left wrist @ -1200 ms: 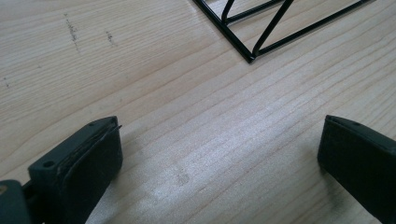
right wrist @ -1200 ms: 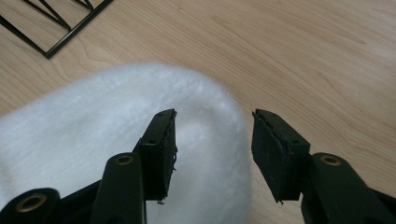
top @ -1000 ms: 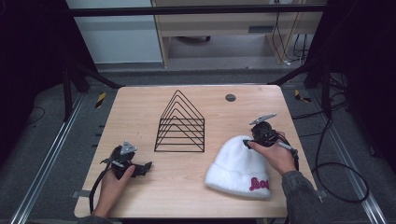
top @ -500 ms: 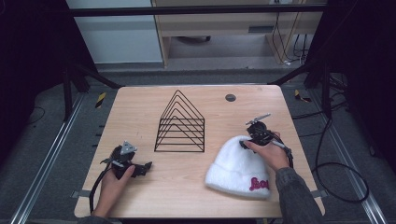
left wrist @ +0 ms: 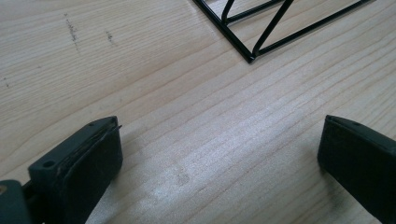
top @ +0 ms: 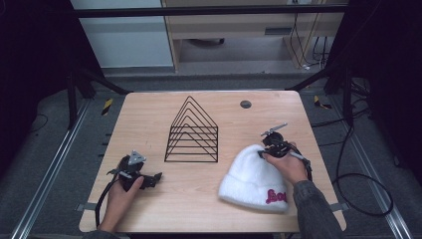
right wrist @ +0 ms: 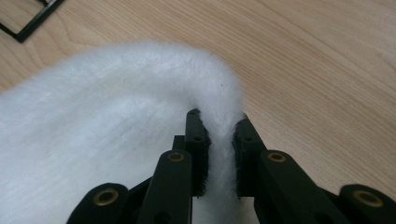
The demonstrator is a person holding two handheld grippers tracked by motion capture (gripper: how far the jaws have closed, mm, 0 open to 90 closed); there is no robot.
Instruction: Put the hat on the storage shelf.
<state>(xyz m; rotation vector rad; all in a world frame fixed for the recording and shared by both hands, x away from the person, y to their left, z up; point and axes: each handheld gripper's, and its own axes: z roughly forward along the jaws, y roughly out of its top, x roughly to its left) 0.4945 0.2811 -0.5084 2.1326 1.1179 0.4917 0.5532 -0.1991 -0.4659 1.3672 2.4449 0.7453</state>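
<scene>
A fluffy white knit hat (top: 249, 179) with red lettering lies on the wooden table (top: 149, 114) at the front right. My right gripper (top: 262, 152) sits at the hat's far edge. In the right gripper view its jaws have just been closing, and my right gripper (right wrist: 219, 123) is shut on a pinched fold of the white hat (right wrist: 107, 116). My left gripper (top: 157, 177) rests on the table at the front left. It stands open (left wrist: 219, 149) over bare wood with nothing between its fingers.
A black wire rack (top: 193, 132) shaped like a row of peaked frames stands in the middle of the table; its corner (left wrist: 261, 28) lies ahead of the left gripper. A small dark disc (top: 245, 104) sits near the far edge. Cables trail off the right side.
My right gripper has edged slightly left onto the hat's far edge. The left hand and its gripper have kept still.
</scene>
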